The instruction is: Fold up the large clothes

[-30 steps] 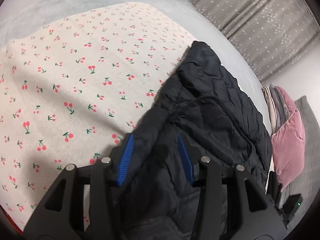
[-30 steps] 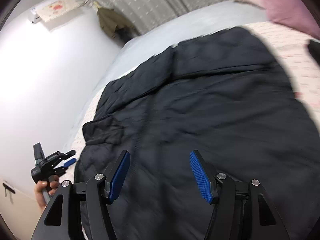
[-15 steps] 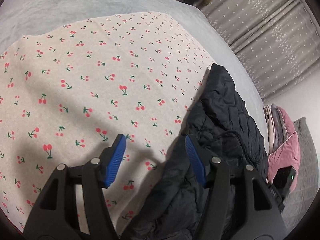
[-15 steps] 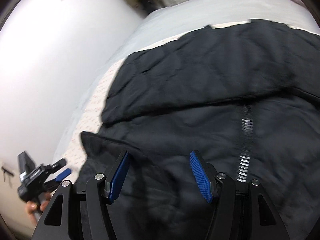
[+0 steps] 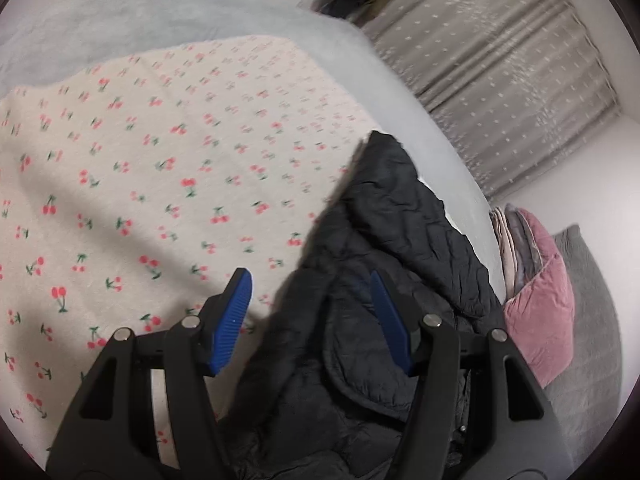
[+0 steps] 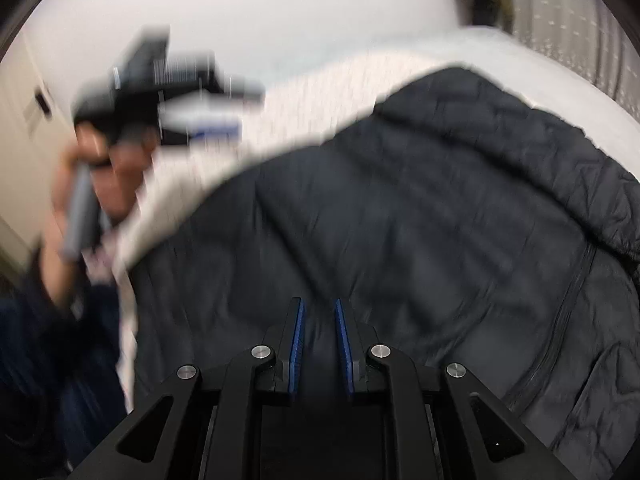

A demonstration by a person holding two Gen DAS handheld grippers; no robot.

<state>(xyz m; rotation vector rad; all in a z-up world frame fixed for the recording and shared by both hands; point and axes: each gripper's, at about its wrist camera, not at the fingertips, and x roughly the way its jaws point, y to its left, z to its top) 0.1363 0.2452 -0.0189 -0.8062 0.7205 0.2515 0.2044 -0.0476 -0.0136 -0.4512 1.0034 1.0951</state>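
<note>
The room sits in soft, even indoor light with no glare. Across the cream cherry-print bedsheet (image 5: 160, 184) lie broad, faint grey shadow bands, deepest near its lower left. Both views bulge like a fishbowl, dark vignette at the corners. The left wrist view is mildly smeared — cherries far up the sheet are streaked. The right wrist view is far worse: the black quilted padded jacket (image 6: 420, 220) reads soft, and the person's hand (image 6: 100, 184) left of it is heavily motion-blurred.

— What's on the bed (image 5: 404, 92)?
— A cherry-print sheet (image 5: 160, 184) spread over the pale cover, a black quilted jacket (image 5: 384, 280) lying on it, and pillows (image 5: 536, 304) stacked, I think, at the end.
</note>
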